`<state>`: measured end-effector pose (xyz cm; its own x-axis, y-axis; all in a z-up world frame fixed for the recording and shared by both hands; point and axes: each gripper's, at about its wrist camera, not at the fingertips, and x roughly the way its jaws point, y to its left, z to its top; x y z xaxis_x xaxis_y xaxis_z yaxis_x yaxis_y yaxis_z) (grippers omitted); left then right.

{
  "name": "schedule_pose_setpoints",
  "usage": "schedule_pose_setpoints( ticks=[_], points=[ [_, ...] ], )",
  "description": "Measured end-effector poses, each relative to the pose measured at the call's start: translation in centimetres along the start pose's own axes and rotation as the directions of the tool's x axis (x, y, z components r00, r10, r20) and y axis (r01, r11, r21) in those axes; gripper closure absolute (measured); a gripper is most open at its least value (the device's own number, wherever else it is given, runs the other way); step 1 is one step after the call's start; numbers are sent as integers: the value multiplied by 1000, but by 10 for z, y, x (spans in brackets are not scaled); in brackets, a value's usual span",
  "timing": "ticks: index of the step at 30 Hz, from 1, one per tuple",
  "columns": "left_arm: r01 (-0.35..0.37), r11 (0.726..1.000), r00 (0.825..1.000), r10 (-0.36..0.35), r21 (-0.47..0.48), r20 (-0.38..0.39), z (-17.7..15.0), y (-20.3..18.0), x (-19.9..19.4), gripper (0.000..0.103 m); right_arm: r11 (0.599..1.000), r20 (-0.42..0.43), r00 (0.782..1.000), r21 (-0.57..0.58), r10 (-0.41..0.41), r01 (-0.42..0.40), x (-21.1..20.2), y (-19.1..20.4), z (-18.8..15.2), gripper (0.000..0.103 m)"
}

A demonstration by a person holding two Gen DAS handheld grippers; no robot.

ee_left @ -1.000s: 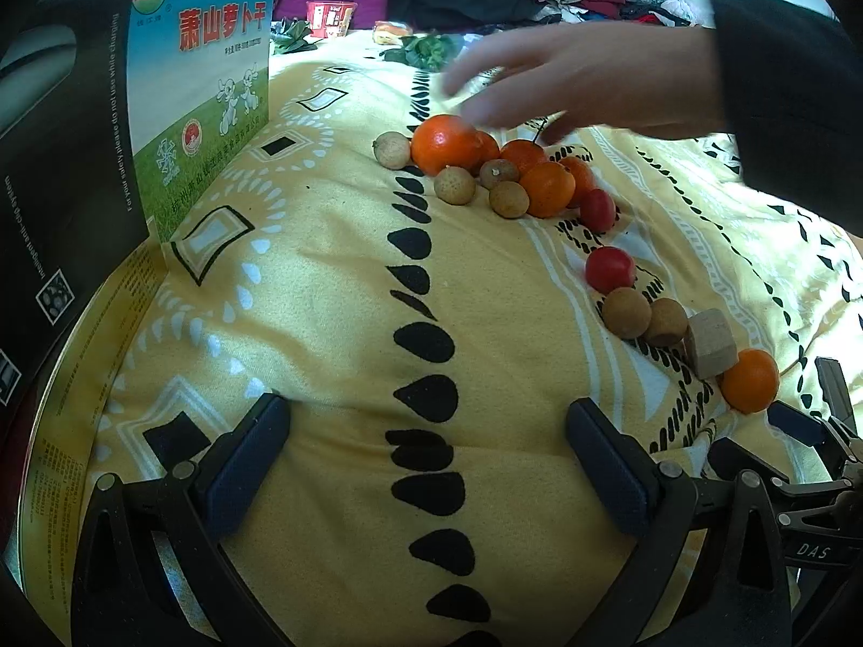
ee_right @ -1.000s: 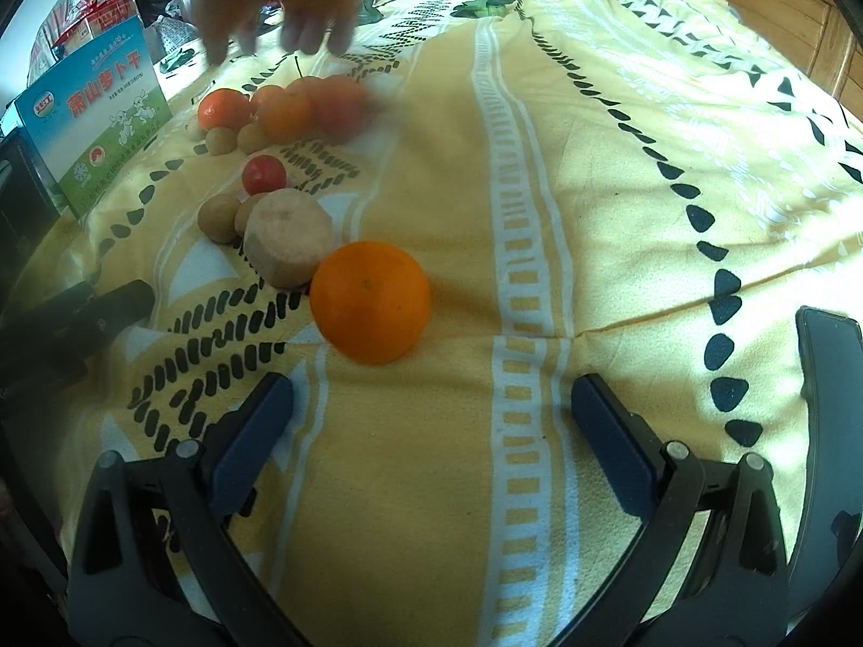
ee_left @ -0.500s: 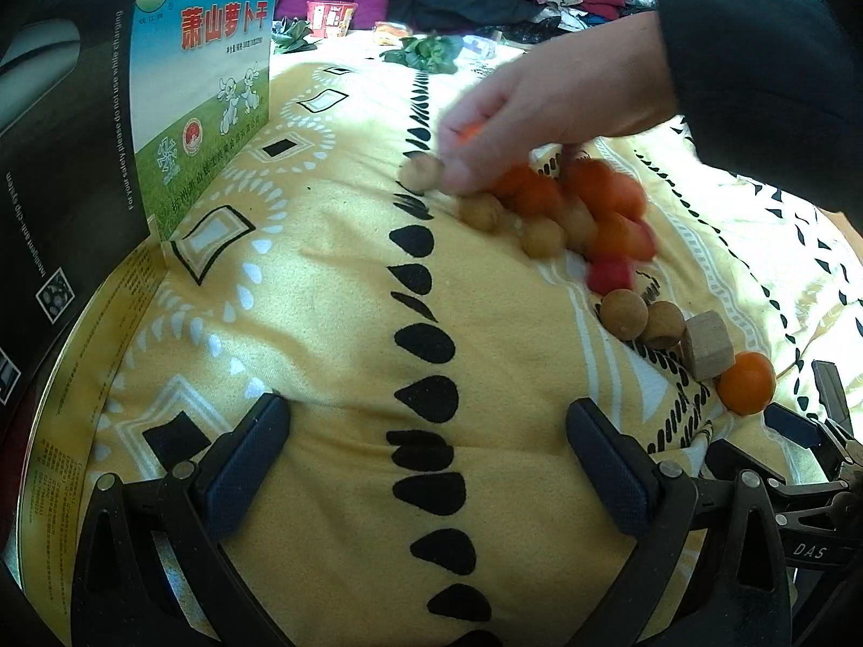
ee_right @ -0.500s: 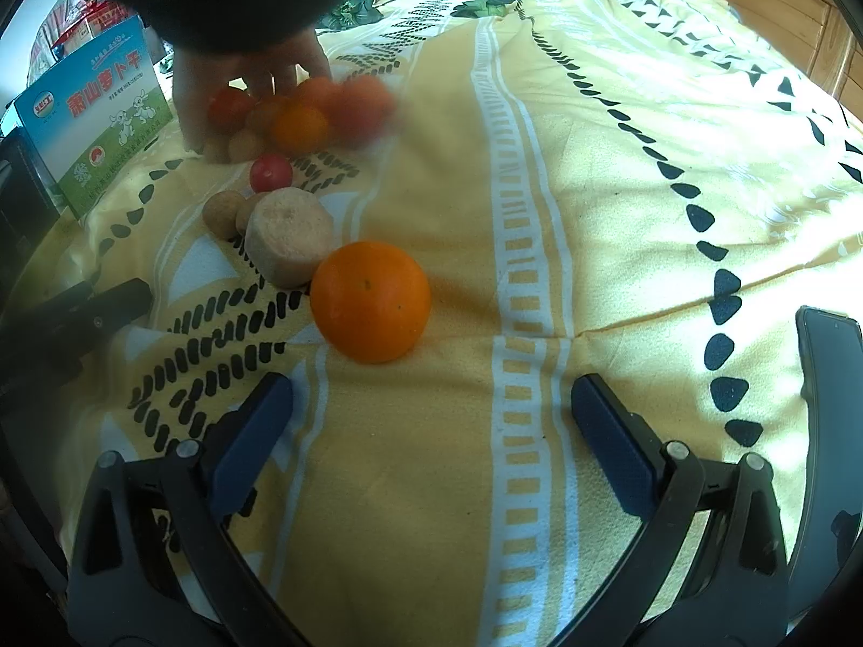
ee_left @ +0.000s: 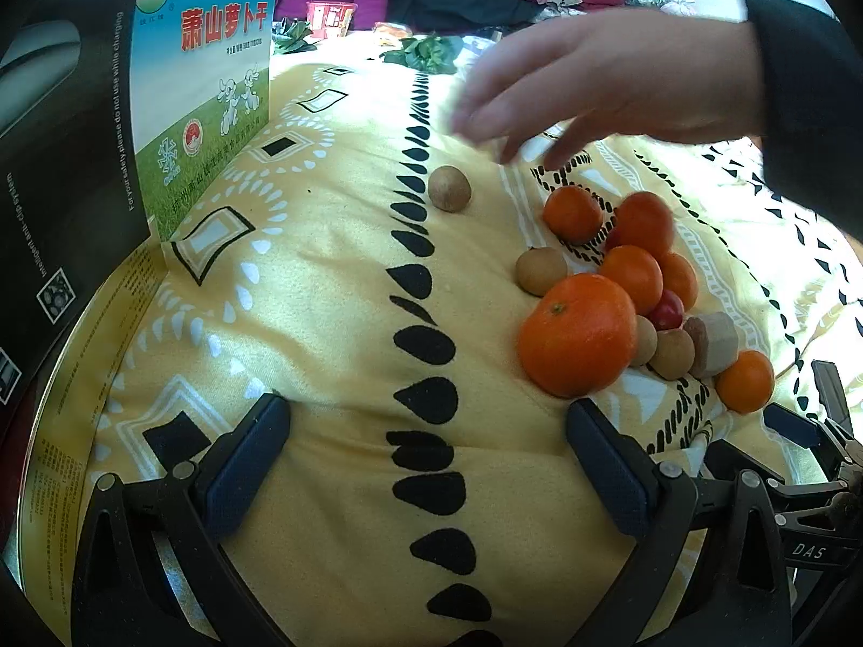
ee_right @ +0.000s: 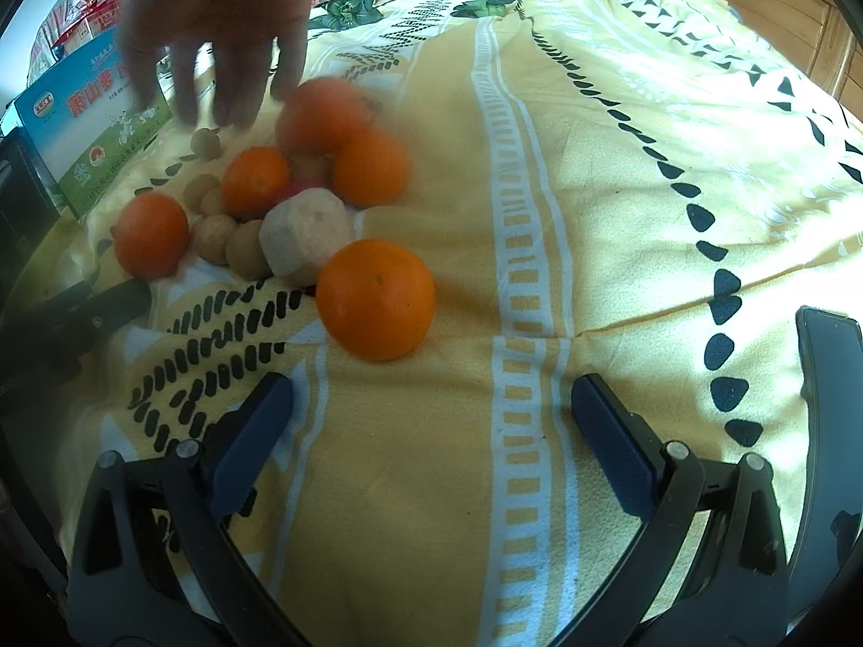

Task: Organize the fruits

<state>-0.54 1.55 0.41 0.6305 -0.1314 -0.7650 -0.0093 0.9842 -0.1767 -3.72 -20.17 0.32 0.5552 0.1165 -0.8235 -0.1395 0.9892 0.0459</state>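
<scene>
A heap of fruit lies on the yellow patterned blanket (ee_left: 323, 323): several oranges, brown longans, small red fruits and a beige chunk (ee_left: 714, 342). The biggest orange (ee_left: 577, 334) sits just beyond my left gripper's right finger. One longan (ee_left: 449, 188) lies apart to the left. In the right wrist view an orange (ee_right: 376, 299) lies ahead of the gripper, with the beige chunk (ee_right: 305, 234) behind it. My left gripper (ee_left: 429, 442) and right gripper (ee_right: 431, 426) are both open and empty. A bare hand (ee_left: 593, 75) hovers over the heap.
A blue and green printed box (ee_left: 210, 81) and a black box (ee_left: 59, 151) stand at the left. A dark phone (ee_right: 828, 393) lies at the right edge of the right wrist view. Clothes and green leaves lie at the far end.
The bare hand swept the far fruits toward me, bunching them with the nearer ones into one heap, then lifted off. One longan stayed behind. Both grippers stayed still.
</scene>
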Motion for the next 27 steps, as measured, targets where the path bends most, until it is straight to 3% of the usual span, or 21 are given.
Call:
schedule_pose_setpoints(
  ticks=[27],
  points=[
    [-52, 996, 996, 57, 75, -65, -3, -9, -1, 0, 1000, 1, 1000, 0, 0, 0, 0, 0, 0, 0]
  ],
)
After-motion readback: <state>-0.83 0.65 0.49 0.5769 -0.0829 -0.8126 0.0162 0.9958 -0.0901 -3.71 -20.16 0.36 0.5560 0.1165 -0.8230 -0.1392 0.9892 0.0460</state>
